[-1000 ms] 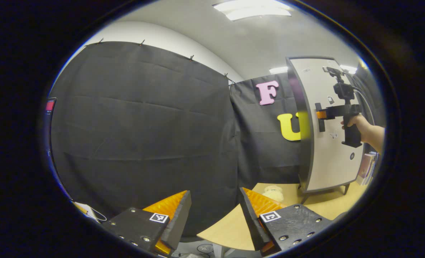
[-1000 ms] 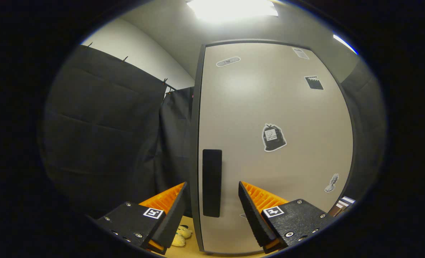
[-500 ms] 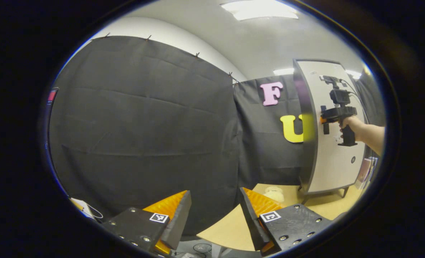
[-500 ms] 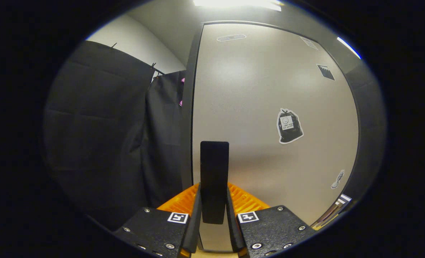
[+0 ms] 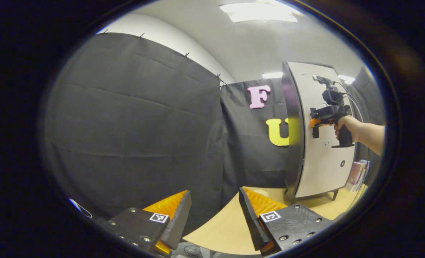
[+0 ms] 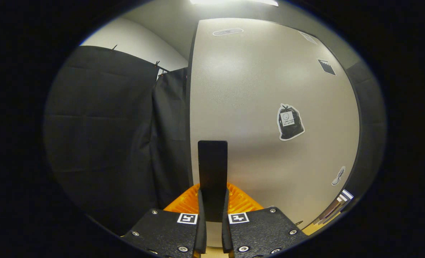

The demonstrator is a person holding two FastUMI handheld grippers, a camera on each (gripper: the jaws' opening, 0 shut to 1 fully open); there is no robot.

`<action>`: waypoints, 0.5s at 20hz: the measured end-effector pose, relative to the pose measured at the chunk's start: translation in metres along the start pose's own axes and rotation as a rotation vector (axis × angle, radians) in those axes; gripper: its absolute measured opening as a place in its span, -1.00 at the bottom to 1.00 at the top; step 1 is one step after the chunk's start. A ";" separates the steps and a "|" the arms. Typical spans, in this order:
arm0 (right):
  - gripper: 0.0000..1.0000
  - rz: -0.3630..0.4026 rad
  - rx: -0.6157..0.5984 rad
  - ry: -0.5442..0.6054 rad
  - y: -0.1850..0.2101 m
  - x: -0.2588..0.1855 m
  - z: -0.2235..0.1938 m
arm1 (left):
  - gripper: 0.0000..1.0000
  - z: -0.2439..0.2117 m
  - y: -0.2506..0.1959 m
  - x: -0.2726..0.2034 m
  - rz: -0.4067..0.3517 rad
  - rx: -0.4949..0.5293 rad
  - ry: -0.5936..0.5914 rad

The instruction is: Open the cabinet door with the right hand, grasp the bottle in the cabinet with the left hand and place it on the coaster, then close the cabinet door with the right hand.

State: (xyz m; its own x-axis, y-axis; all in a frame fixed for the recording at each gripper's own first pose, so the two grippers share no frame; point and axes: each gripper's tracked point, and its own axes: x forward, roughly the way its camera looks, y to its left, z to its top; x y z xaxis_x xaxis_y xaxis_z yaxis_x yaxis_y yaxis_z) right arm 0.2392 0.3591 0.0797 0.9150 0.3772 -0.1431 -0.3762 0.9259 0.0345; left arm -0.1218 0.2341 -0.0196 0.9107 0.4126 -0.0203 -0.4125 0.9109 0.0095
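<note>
A pale cabinet door point(image 6: 262, 107) with a dark edge stands upright in the right gripper view. Its black vertical handle point(image 6: 212, 168) runs down between my right gripper's fingers. My right gripper point(image 6: 212, 222) is shut on that handle. In the left gripper view the same cabinet door point(image 5: 323, 168) stands at the right, with my right gripper point(image 5: 314, 122) on its handle point(image 5: 315, 132), held by a hand point(image 5: 344, 123). My left gripper point(image 5: 214, 211) is open and holds nothing, low over the near edge of the wooden table point(image 5: 230, 229). The cabinet's inside is hidden.
The door carries a few stickers point(image 6: 289, 122). Black cloth walls point(image 5: 133, 132) close off the left and back. Books or boxes point(image 5: 355, 172) show behind the cabinet's right side. The cabinet stands on short legs point(image 5: 332, 195) on the wooden table.
My right gripper has closed from open onto the door handle. The door's edge has shifted slightly in both views. My left gripper has stayed open, its view drifting a little.
</note>
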 end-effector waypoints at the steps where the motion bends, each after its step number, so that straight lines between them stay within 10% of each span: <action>1: -0.65 0.010 0.002 -0.001 0.001 -0.004 0.001 | 0.54 0.000 -0.008 0.003 -0.013 0.003 -0.003; 10: -0.66 0.088 0.012 -0.001 0.001 -0.027 0.001 | 0.62 0.006 -0.057 0.016 -0.137 0.009 -0.021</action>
State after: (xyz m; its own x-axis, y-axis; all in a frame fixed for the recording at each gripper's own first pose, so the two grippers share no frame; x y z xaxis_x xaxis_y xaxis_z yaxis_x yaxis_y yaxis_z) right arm 0.2140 0.3501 0.0851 0.8789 0.4567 -0.1379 -0.4530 0.8896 0.0590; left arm -0.0836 0.1885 -0.0139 0.9587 0.2845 -0.0013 -0.2845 0.9585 0.0167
